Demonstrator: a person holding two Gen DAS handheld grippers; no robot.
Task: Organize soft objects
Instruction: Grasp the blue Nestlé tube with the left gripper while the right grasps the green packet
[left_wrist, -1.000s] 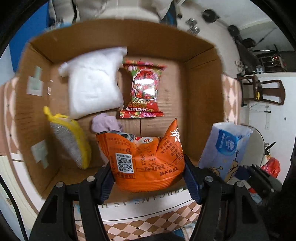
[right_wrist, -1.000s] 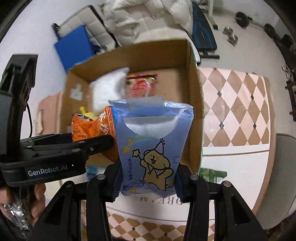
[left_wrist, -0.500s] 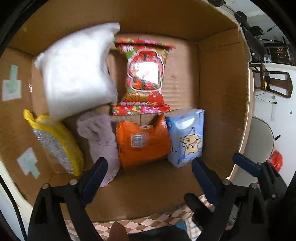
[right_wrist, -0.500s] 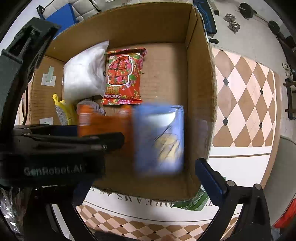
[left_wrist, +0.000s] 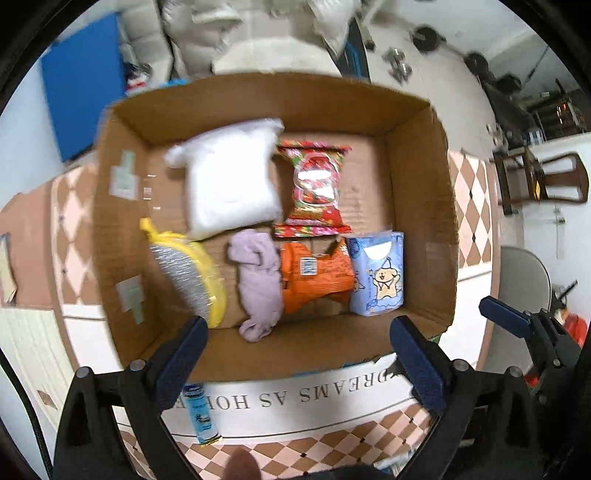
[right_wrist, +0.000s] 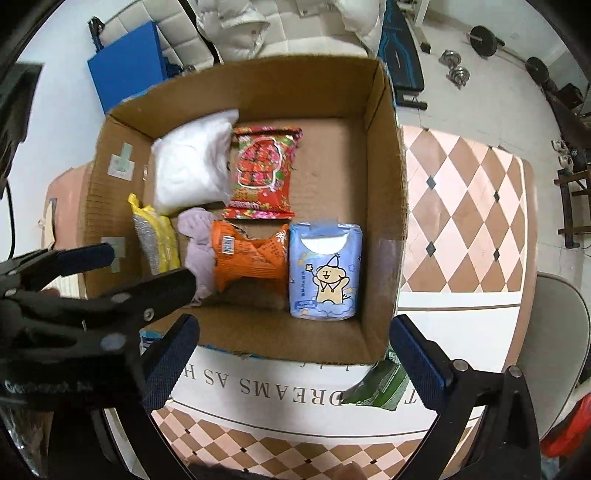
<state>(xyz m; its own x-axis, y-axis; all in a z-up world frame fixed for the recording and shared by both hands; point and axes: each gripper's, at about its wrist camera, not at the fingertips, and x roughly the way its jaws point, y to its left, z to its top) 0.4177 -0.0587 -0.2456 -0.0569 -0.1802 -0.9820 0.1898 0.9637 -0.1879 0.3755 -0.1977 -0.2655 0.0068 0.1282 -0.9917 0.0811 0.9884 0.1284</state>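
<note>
Left wrist view: your left gripper (left_wrist: 299, 350) has its fingers spread wide with nothing between them, hanging above the near wall of the cardboard box (left_wrist: 421, 206). A second ago those fingers clamped the orange snack bag (left_wrist: 314, 275); now it lies on the box floor, crumpled, touching the lilac cloth (left_wrist: 258, 280) on its left and the blue tissue pack (left_wrist: 378, 273) on its right. Your right gripper (right_wrist: 291, 350) is likewise wide open and empty; a second ago it carried the blue tissue pack, which now lies flat in the near right corner of the box, bear print up. Half a second ago both cameras sat lower and closer over the box; both have since pulled back, so the whole box rim shows. Unchanged in the back row: white pillow pack (left_wrist: 229, 184) beside the red snack bag (left_wrist: 317, 192). Yellow scrubber (left_wrist: 188, 273) leans near the left wall. On the tablecloth (right_wrist: 295, 391) outside the box, a green packet (right_wrist: 380, 384) pokes out at the near right corner, and a blue tube (left_wrist: 201, 417) lies by the left fingers.
</note>
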